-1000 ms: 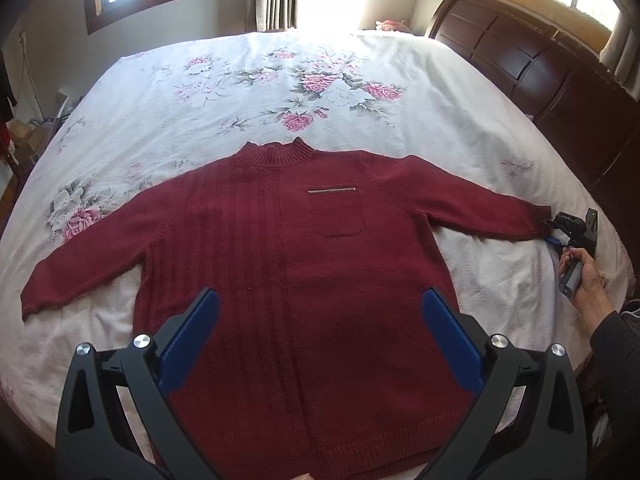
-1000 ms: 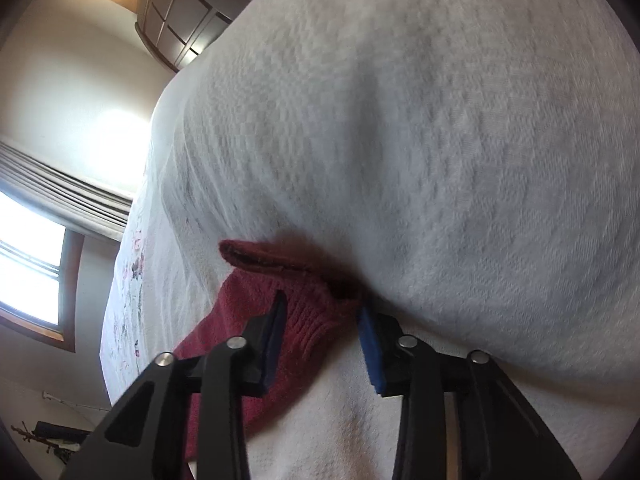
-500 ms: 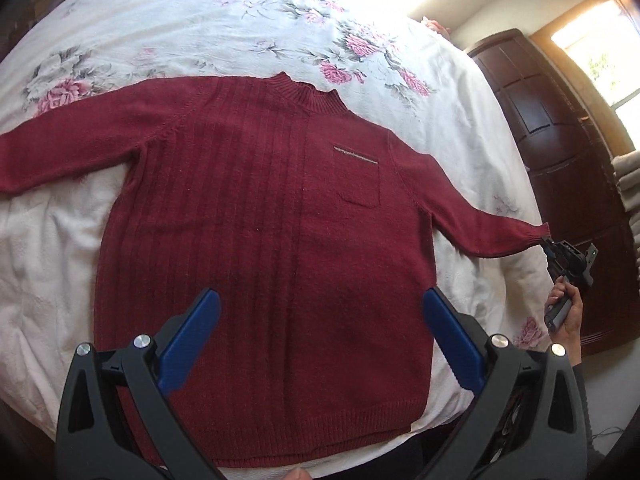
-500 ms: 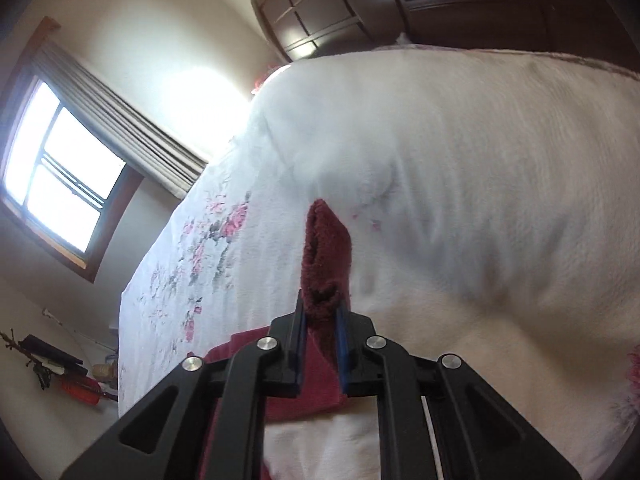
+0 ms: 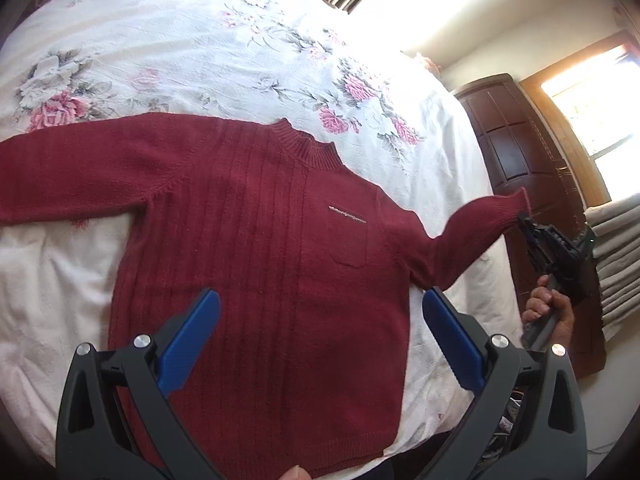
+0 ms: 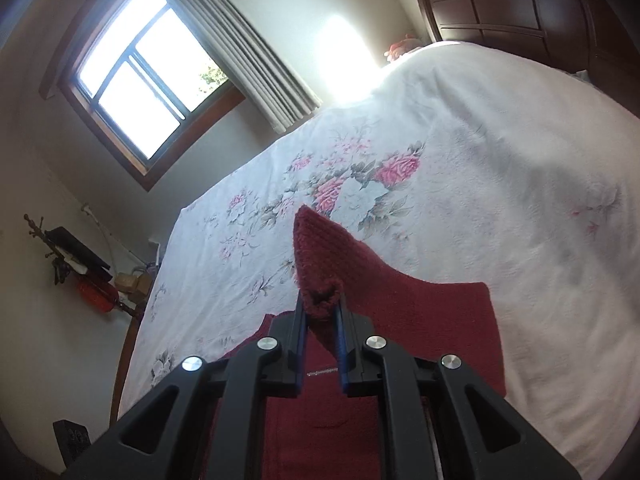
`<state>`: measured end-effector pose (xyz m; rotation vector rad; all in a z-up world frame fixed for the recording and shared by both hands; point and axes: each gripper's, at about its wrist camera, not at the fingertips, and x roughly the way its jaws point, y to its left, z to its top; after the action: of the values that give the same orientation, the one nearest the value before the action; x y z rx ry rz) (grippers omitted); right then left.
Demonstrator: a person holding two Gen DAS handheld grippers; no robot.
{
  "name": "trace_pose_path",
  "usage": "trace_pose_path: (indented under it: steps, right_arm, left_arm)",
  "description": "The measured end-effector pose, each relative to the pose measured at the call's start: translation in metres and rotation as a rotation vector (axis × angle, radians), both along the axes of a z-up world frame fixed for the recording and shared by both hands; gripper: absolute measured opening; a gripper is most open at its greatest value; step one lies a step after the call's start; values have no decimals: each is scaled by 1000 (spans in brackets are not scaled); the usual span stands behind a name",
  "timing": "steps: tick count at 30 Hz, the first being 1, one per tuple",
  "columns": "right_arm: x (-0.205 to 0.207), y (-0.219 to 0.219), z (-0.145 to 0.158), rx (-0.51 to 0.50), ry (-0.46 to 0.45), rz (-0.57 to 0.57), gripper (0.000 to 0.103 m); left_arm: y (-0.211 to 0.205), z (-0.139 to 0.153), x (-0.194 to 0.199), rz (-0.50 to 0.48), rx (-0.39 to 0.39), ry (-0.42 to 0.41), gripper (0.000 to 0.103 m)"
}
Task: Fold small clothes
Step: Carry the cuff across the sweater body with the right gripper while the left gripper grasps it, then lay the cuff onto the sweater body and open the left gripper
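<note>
A: Item, location?
B: Dark red ribbed knit sweater [image 5: 256, 248], flat on the white floral bedspread [image 5: 192, 40].
A: Jaws?
B: Right gripper [image 6: 322, 320] clamped on its raised sleeve cuff [image 6: 320, 300]; left gripper [image 5: 320, 316] spread wide, empty.

Bright daylight from window [image 6: 136, 80], blown-out glare on wall, fisheye bending, dark vignetted corners

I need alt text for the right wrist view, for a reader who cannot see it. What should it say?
The right gripper is shut on the cuff of a dark red sweater, lifting that sleeve above a white bedspread printed with pink flowers. Behind are a bright window with grey curtains and a dark wooden headboard.
</note>
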<state>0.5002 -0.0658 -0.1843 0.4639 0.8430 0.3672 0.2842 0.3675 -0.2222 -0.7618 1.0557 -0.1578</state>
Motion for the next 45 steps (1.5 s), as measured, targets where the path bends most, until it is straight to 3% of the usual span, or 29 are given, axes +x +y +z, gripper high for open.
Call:
trace_pose_path:
  steps: [5, 7, 12, 15, 16, 17, 19, 23, 26, 31, 32, 33, 35, 40, 45]
  right_arm:
    - [2, 79, -67, -56, 78, 91, 12]
    - [0, 105, -99, -88, 117, 117, 12]
    - [-10, 155, -180, -174, 219, 182, 12]
    - [-18, 166, -209, -198, 254, 224, 17]
    - [-22, 166, -209, -197, 244, 233, 22]
    - [-26, 164, -207, -194, 231, 240, 35]
    - [-36, 155, -199, -167, 208, 244, 44]
    - [-76, 125, -177, -89, 162, 244, 49]
    - [-116, 103, -174, 3, 170, 239, 53]
    - [-178, 84, -191, 79, 238, 239, 54]
    - [-188, 80, -194, 96, 255, 237, 54]
    - [-196, 75, -194, 111, 268, 230, 54]
    - [-211, 68, -197, 135, 289, 216, 54]
    - [-232, 63, -202, 163, 323, 213, 54]
    - [-243, 66, -202, 149, 326, 241, 55]
  left_arm:
    - [0, -18, 46, -58, -117, 6, 100]
    - [-6, -34, 69, -98, -196, 16, 100]
    - [-29, -95, 123, -149, -338, 89, 100]
    - [-43, -135, 147, -159, -440, 136, 100]
    - [-47, -149, 153, -147, -467, 159, 100]
    - [-51, -162, 158, -133, -494, 180, 100]
    - [-60, -182, 167, -127, -527, 217, 100]
    - [-80, -206, 182, -142, -512, 275, 100]
    - [-86, -217, 193, -113, -454, 328, 100]
    - [-88, -215, 202, -50, -496, 307, 97]
    - [-91, -216, 204, -62, -497, 321, 80]
    - [-95, -217, 207, -80, -482, 344, 42]
    - [-100, -221, 211, -91, -426, 372, 16]
    - [-98, -205, 217, -87, -354, 352, 7]
    - [-79, -131, 234, -123, -275, 210, 6]
